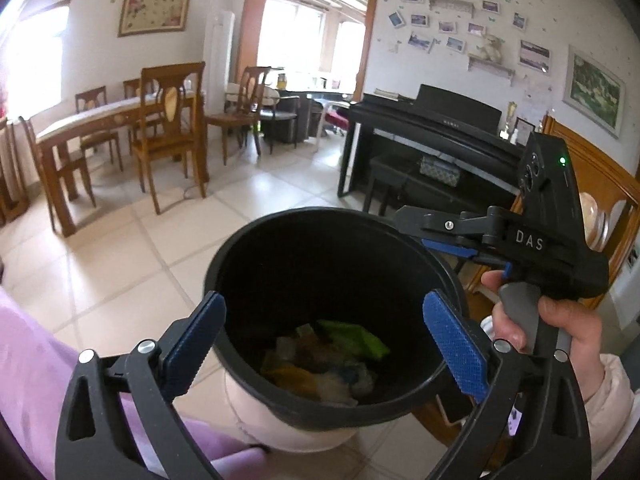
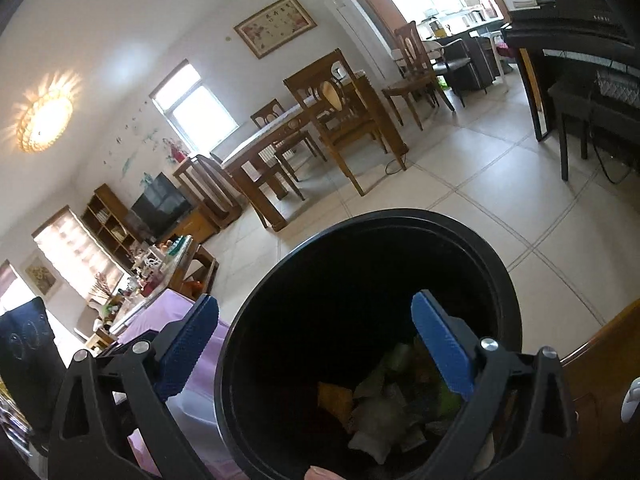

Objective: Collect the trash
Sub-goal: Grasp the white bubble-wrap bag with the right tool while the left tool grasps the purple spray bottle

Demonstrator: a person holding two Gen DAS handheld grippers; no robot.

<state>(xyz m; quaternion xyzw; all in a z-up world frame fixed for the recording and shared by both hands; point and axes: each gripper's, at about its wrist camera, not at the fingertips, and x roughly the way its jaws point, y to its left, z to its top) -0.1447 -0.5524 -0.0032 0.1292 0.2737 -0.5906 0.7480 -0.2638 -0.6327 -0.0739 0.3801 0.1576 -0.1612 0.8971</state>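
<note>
A: Trash, a loose heap of crumpled paper, green wrapper and yellow scraps, is seen at the bottom of the round black plastic bin, which is set over a pale pink base.

B: And the left gripper?

A: Its blue ribbed pads are spread wide. Nothing is held between them; the near rim of the bin is straddled, with one pad outside the left wall and the other over the right inside edge.

B: The right gripper?

A: It is likewise held wide and empty. In the right wrist view its left pad lies outside the bin's wall and its right pad hangs over the dark mouth. In the left wrist view its black body and the hand on its grey handle are seen at the right, its fingers reaching to the far right rim.

B: Which way does the heap lie?

A: Below and just ahead of both claws, deep in the bin. No clear long axis can be given to the heap. Neither hand can be judged nearer with certainty.

B: The step in hand?

A: A drop into the bin is judged complete. More litter outside the bin cannot be made out on the beige tiled floor.
</note>
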